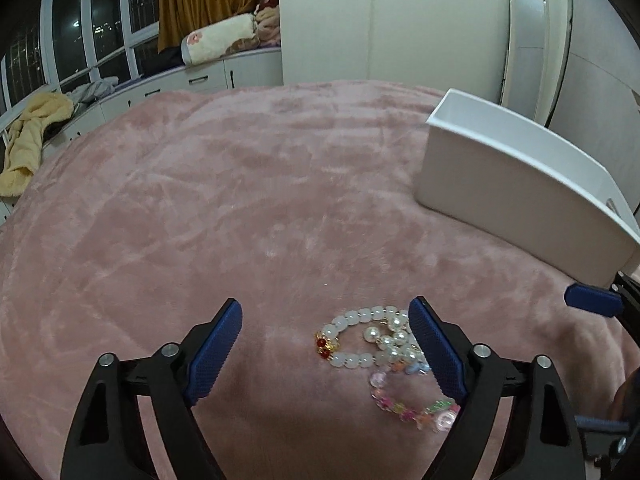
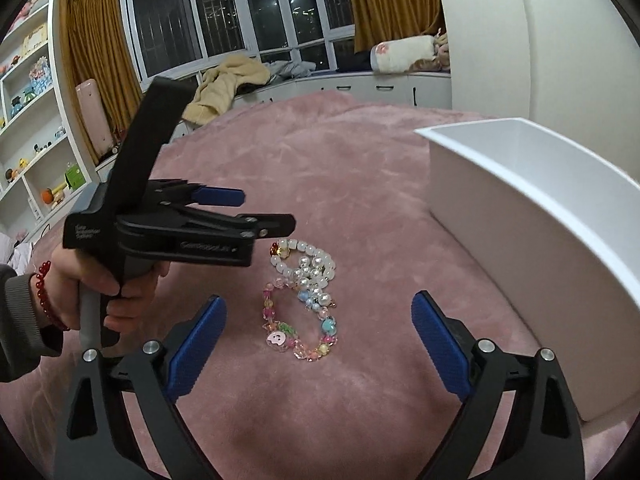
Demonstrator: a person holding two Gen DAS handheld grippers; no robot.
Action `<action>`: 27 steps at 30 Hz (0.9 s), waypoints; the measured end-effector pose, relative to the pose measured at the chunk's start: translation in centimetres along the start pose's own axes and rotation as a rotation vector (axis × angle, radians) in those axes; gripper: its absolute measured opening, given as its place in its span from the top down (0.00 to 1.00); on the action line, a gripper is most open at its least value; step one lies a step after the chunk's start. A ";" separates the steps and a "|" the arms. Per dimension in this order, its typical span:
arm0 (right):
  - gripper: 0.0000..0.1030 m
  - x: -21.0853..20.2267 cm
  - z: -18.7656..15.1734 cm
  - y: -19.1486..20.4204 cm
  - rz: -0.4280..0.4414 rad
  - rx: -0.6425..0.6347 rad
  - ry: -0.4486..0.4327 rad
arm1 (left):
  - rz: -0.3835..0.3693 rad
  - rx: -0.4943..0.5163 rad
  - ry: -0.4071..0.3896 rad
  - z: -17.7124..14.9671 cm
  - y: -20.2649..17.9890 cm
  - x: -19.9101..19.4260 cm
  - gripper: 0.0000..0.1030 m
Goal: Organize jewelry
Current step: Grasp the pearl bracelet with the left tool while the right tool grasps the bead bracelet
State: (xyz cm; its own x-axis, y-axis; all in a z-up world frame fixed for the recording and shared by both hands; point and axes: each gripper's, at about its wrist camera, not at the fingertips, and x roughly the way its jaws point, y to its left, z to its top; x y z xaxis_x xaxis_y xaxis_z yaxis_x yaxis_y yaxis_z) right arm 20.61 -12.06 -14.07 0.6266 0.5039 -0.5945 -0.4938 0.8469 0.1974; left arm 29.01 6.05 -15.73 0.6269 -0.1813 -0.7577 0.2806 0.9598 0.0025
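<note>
White lettering on the left gripper (image 2: 256, 204) body is blurring past reading. Both tools are standing released, gripping nothing. The bracelets (image 2: 304, 296) are lying heaped on the pink blanket (image 1: 200, 200), between the right gripper (image 2: 320, 344) fingers and beside the left gripper's inner finger (image 1: 436, 352). A white box (image 2: 540, 216) is sitting nearby; open blanket is stretching away behind.

Dark night windows (image 2: 224, 12) with mustard curtains (image 2: 100, 44) stand above white cabinets (image 1: 224, 72), beside a white shelf (image 2: 36, 100).
</note>
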 end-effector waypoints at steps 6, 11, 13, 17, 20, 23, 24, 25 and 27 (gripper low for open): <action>0.18 2.4 -0.2 0.0 0.016 0.002 0.045 | 0.017 0.009 0.037 0.2 0.3 2.2 0.23; 0.49 4.4 -0.7 -0.4 0.031 -0.001 0.106 | 0.010 0.026 0.082 -0.3 0.5 4.0 0.43; 0.48 5.2 -0.8 -0.6 0.031 0.005 0.128 | -0.001 0.033 0.087 -0.5 0.4 4.3 0.47; 0.55 7.0 -1.4 -0.6 0.042 0.002 0.199 | -0.024 0.041 0.093 -0.6 0.2 4.4 0.61; 0.80 7.4 -1.5 -0.9 0.058 0.017 0.214 | -0.042 0.063 0.097 -0.9 -0.5 4.4 0.76; 0.87 7.4 -1.5 -1.4 0.057 0.037 0.226 | -0.036 0.078 0.093 -1.1 -1.0 4.2 0.77; 0.87 7.3 -1.5 -1.4 0.063 0.037 0.224 | -0.041 0.074 0.094 -1.1 -0.9 4.2 0.78; 0.87 7.1 -1.5 -1.3 0.066 0.037 0.219 | -0.041 0.070 0.092 -1.1 -0.8 4.1 0.84; 0.87 6.8 -1.4 -1.3 0.077 0.040 0.207 | -0.049 0.062 0.092 -1.0 -0.5 3.8 0.85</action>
State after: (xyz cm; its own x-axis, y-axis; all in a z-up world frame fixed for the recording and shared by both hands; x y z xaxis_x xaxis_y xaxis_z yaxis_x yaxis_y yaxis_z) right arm 24.63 -9.96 -19.44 0.4487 0.5251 -0.7232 -0.5086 0.8154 0.2765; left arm 30.52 5.07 -19.28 0.5426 -0.2045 -0.8147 0.3557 0.9346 0.0023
